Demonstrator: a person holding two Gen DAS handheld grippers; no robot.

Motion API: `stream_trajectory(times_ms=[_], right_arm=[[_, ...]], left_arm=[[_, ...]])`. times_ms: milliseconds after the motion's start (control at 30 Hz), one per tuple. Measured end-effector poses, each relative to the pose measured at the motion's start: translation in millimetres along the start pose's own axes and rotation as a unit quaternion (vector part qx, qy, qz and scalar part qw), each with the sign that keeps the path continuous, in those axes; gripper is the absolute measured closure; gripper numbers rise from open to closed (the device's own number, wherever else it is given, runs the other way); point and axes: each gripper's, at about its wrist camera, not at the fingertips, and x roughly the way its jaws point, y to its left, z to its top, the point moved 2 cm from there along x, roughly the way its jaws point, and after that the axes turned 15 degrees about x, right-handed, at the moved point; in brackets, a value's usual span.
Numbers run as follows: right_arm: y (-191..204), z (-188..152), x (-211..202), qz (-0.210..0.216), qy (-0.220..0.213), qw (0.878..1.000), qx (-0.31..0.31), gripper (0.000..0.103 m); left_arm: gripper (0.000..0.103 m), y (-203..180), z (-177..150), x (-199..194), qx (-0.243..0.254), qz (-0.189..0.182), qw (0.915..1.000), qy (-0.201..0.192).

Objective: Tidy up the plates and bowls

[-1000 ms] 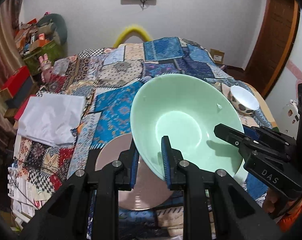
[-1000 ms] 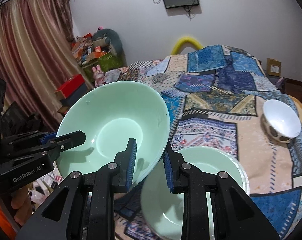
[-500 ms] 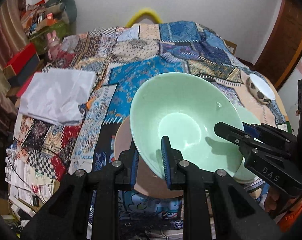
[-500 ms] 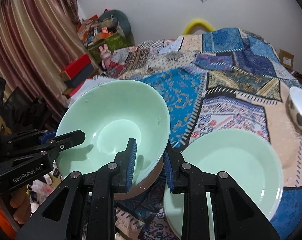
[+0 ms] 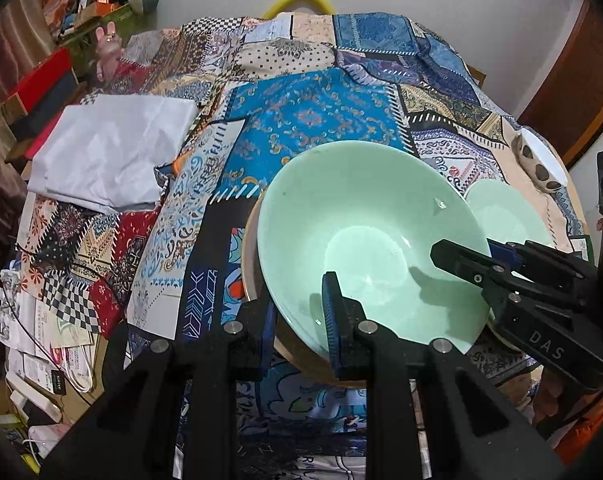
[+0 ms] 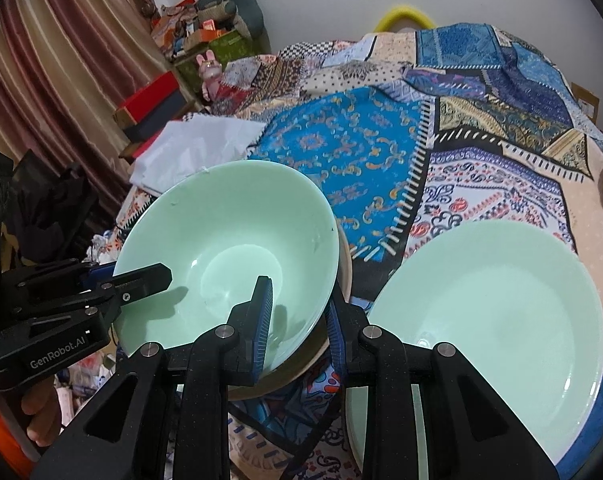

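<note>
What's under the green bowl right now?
Under the green bowl, a tan plate peeks out at its edges on the patchwork cloth. The plate's centre is covered, so contact is unclear.

The green bowl has sunk (tilted as carried) close over the brown plate beneath it.

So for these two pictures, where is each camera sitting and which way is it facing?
Left wrist view: on the left gripper, looking steeply down its fingers at the green bowl it clamps; the right gripper shows at right.
Right wrist view: on the right gripper, looking down at the same bowl and the green plate; the left gripper shows at left.
Shared: bowl, plate, patchwork cloth.
</note>
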Motion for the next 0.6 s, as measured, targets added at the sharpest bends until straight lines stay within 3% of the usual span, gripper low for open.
stream_trajectory(times_ms=[600], right_arm=[[3.6,-0.6,-3.2,-0.007,0.006,1.0,-0.019,0.079]], left_arm=[[0.082,4.2,-3.5,4.9,-0.004,-0.007,1.0,0.002]])
